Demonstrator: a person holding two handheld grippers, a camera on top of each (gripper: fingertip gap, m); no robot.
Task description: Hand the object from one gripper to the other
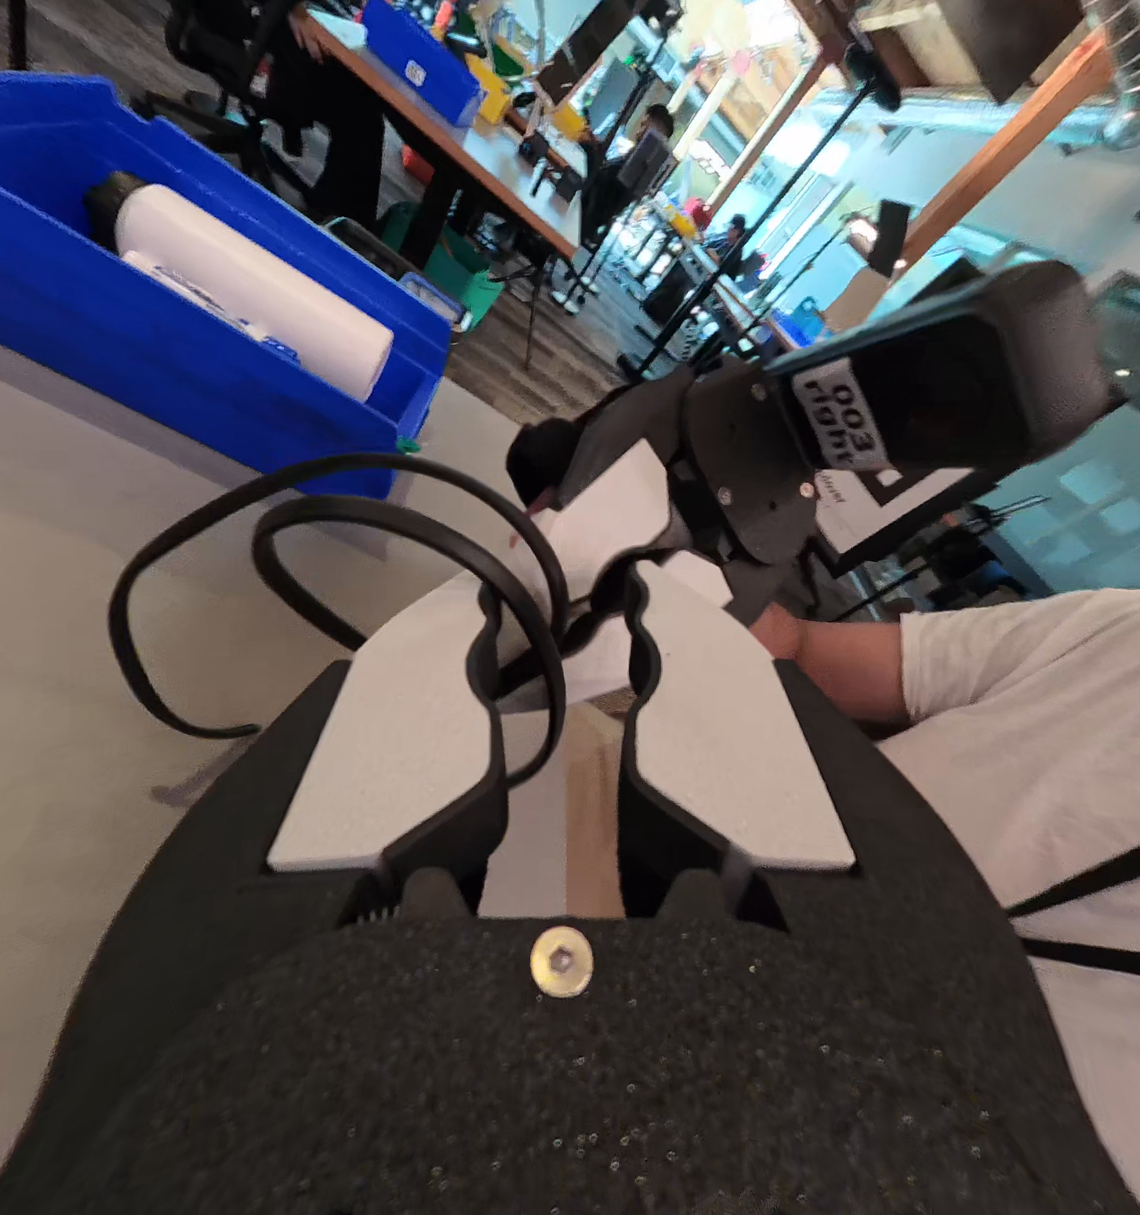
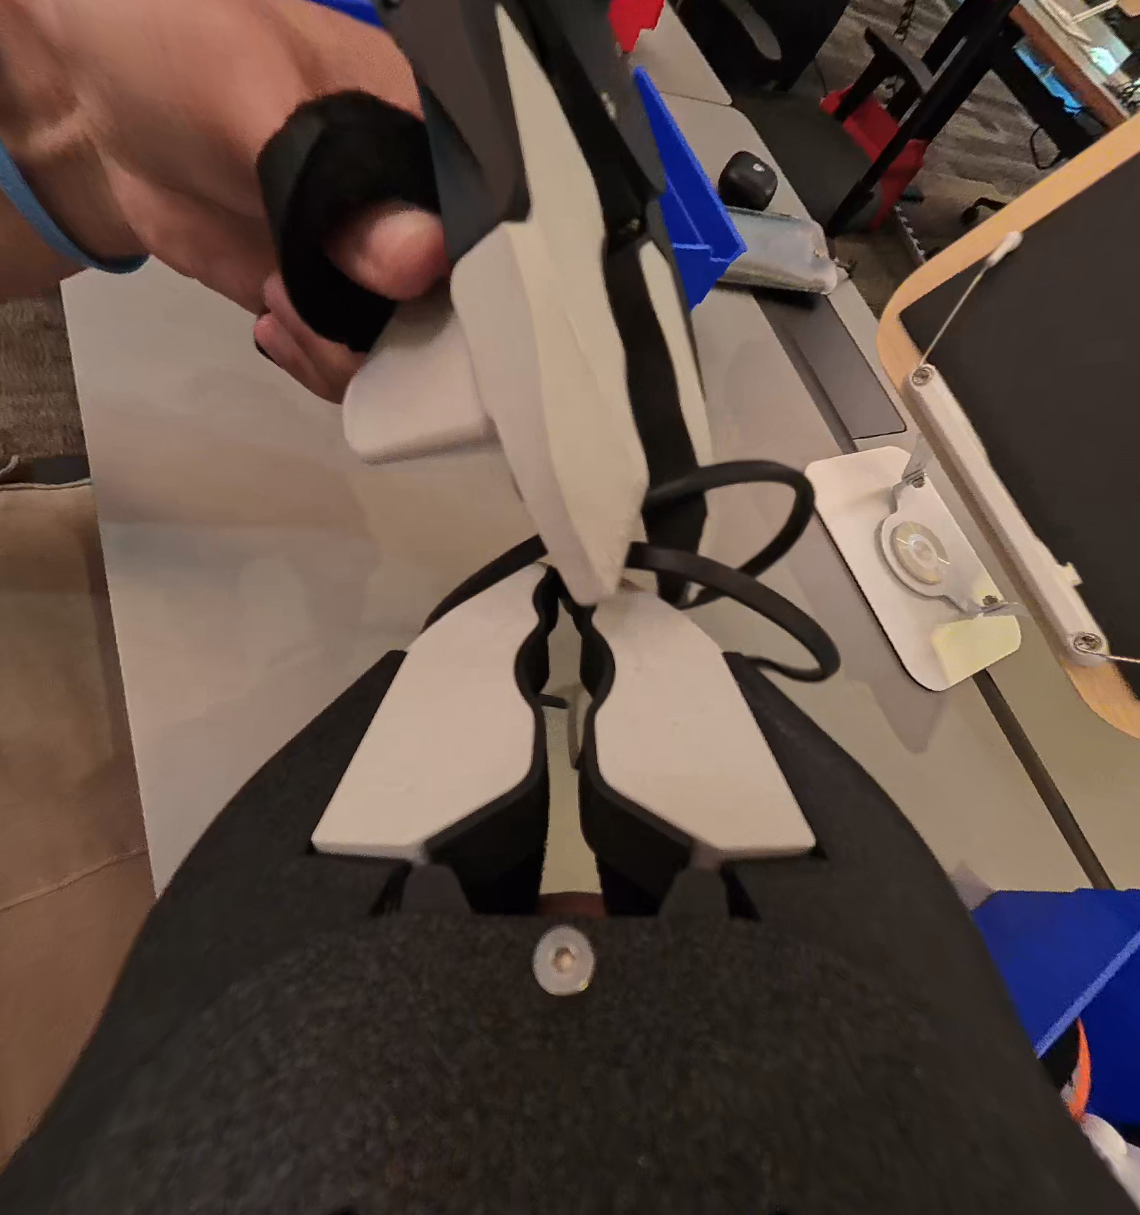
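Left wrist view: left gripper point(image 1: 564, 631) jaws pinch a looped black cable point(image 1: 331, 486) above the pale worktop point(image 1: 61, 592). Right gripper point(image 2: 570, 615) jaws close on the same cable, tip to tip. Judged mid-handover: next, one side must let go. Beyond, a white label point(image 1: 840, 421) and blue bin point(image 1: 179, 368); writing left unread

The left gripper point(image 1: 564, 615) and right gripper point(image 2: 570, 608) meet tip to tip above the table, the left one angled steeply down onto the right in the right wrist view. Both sets of jaws are drawn nearly together on the same black cable point(image 1: 331, 486). A hand point(image 2: 212, 190) grips the left gripper's handle.
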